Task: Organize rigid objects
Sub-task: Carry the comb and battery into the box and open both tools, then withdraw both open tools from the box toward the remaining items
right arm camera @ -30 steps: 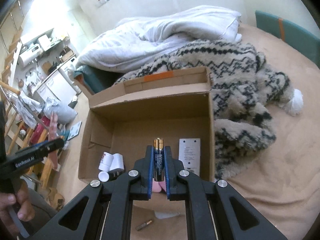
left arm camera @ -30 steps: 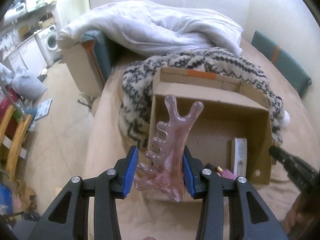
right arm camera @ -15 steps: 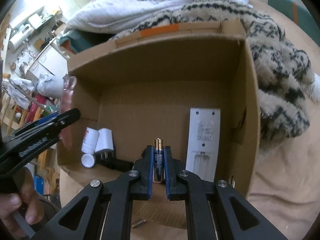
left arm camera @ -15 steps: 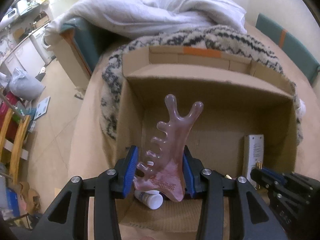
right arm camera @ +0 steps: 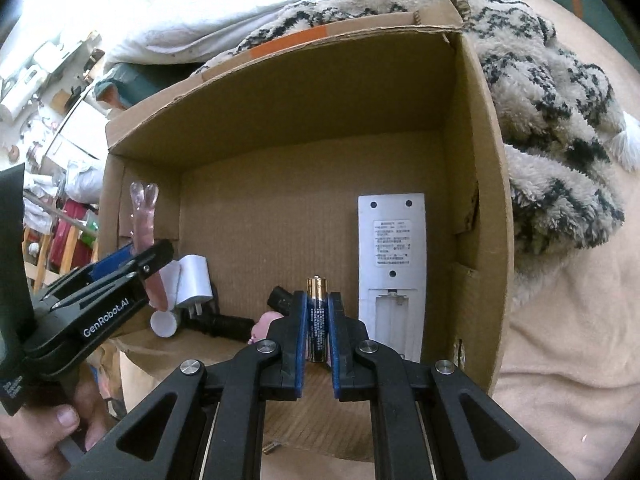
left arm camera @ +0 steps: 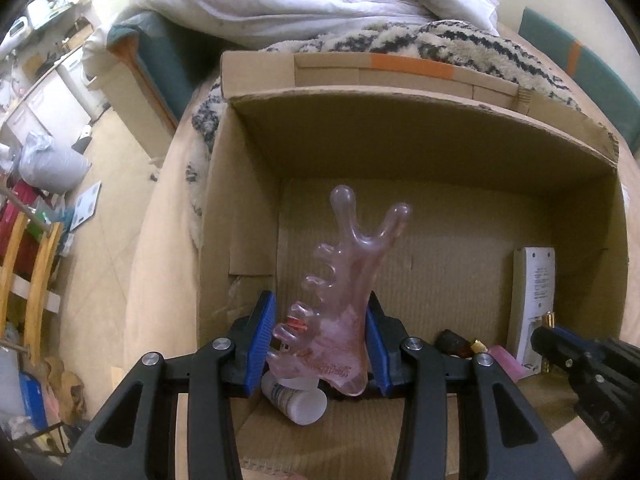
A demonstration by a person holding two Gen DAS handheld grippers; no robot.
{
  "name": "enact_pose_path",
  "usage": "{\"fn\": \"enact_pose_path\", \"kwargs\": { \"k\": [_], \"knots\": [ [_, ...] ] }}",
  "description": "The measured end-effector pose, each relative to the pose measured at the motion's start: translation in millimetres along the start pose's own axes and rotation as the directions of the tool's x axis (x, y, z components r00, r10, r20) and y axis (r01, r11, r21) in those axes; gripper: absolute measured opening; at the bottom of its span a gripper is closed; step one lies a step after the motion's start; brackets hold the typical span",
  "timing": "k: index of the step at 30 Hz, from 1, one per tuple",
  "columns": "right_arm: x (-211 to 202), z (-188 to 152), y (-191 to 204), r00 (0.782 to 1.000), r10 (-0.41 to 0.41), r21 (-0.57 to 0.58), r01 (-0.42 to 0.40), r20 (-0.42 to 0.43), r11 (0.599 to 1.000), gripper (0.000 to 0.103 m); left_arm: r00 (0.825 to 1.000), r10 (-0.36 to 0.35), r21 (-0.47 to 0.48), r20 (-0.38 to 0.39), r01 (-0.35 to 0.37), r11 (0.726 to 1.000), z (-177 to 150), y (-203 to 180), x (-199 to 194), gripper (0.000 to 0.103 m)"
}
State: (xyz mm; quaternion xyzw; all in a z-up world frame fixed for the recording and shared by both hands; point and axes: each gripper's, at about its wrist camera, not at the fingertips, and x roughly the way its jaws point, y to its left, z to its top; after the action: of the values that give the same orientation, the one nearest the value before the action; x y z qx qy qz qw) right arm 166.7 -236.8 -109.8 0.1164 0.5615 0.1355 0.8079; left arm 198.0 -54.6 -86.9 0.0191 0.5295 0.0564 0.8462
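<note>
Cardboard walls now ring both tools, which have dropped into the box (left arm camera: 256,216): the left tool (left arm camera: 318,344) grips the pink comb (left arm camera: 344,296) above a white bottle (left arm camera: 296,398) by the left wall, the right tool (right arm camera: 317,334) clamps a battery (right arm camera: 317,320) beside the remote (right arm camera: 391,264), open floor ahead.

A white duvet (left arm camera: 304,4) lay heaped at the far end of the bed (right arm camera: 560,360), whose tan sheet spread out to the right. Beside the duvet sat a fleecy black-and-cream patterned blanket (right arm camera: 552,92). A teal cushion (left arm camera: 576,68) with an orange stripe leaned against the pale wall on the far right. To the left the beige floor (left arm camera: 116,184) ran toward white cabinets (left arm camera: 52,88), a grey bag (left arm camera: 52,164) and wooden chair rails (left arm camera: 36,276). Daylight was bright on the far left.
</note>
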Motion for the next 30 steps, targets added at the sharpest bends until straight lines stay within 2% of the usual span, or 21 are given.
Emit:
{"fn": "enact_pose_path", "kwargs": {
  "k": [5, 6, 7, 9, 10, 11, 13, 30],
  "knots": [
    [-8, 2, -4, 0.999, 0.009, 0.018, -0.01, 0.037, 1.0, 0.011, 1.0, -0.006, -0.004, -0.001, 0.006, 1.0, -3, 2, -4, 0.041],
    [-10, 3, -4, 0.999, 0.014, 0.025, -0.015, 0.045, 1.0, 0.011, 1.0, -0.004, -0.001, -0.001, 0.004, 1.0, -3, 1, -5, 0.052],
    [-13, 4, -5, 0.998, 0.019, 0.029, -0.02, 0.054, 0.999, 0.011, 1.0, -0.016, 0.002, 0.0, 0.016, 1.0, -4, 1, -7, 0.058],
    [-19, 6, -3, 0.996, 0.035, 0.022, -0.036, 0.078, 0.999, 0.018, 0.999, -0.048, -0.001, 0.003, 0.048, 0.999, -5, 1, -11, 0.071],
    [-22, 6, -1, 0.995, 0.041, 0.011, -0.042, 0.093, 0.999, 0.031, 0.999, -0.053, 0.0, 0.009, 0.053, 0.999, -5, 1, -15, 0.073],
    [-26, 7, 0, 0.993, 0.045, 0.002, -0.045, 0.109, 0.999, 0.052, 0.998, -0.051, 0.002, 0.021, 0.051, 0.999, -6, 0, -19, 0.078],
    [-33, 7, 0, 0.988, 0.058, 0.0, -0.059, 0.142, 0.998, 0.077, 0.999, -0.04, 0.008, 0.036, 0.04, 0.999, -7, 0, -24, 0.08],
    [-49, -4, -8, 0.986, 0.049, 0.041, -0.056, 0.158, 0.998, 0.077, 0.998, -0.025, 0.004, 0.06, 0.024, 1.0, -28, 13, -55, 0.08]
  ]
}}
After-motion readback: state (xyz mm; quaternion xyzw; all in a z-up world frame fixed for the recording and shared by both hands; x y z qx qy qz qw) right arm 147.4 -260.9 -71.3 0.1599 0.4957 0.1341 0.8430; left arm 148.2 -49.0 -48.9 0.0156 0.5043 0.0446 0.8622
